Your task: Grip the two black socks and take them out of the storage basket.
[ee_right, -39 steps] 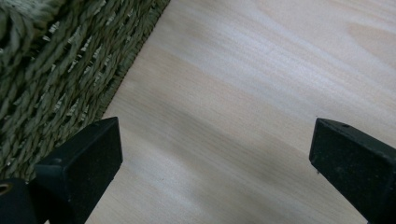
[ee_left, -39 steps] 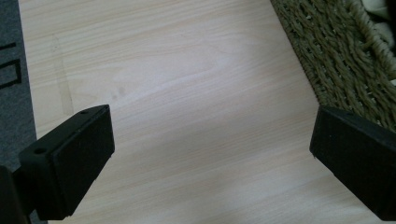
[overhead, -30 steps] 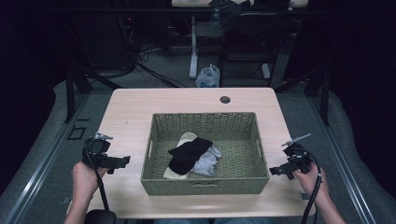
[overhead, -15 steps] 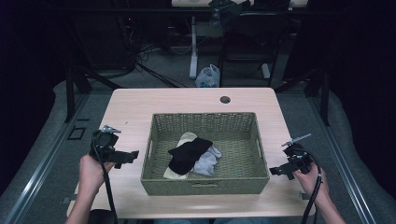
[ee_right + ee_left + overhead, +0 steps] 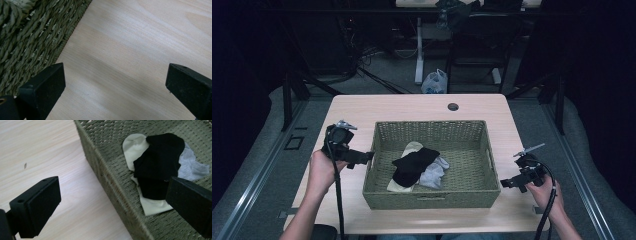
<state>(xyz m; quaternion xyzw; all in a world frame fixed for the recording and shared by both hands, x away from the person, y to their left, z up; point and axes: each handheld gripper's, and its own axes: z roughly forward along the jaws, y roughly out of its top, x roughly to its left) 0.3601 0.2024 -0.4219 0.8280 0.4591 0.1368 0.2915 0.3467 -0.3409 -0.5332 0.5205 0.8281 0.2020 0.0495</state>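
The table [image 5: 422,107] is pale wood-grain board, smooth with a soft sheen; fine streaks of grain run across the middle of the right gripper view. The basket [image 5: 432,131] at the centre of the high view is woven from coarse, olive-green twisted fibre, rough and matt, its plaited cords thick at the upper left of the right gripper view. Inside lie soft knitted cloths: a matt black sock [image 5: 160,157], a cream sock [image 5: 135,147] and a pale grey sock [image 5: 192,165]. The left gripper [image 5: 117,207] and right gripper [image 5: 117,90] carry matt black plastic jaws with smooth faces.
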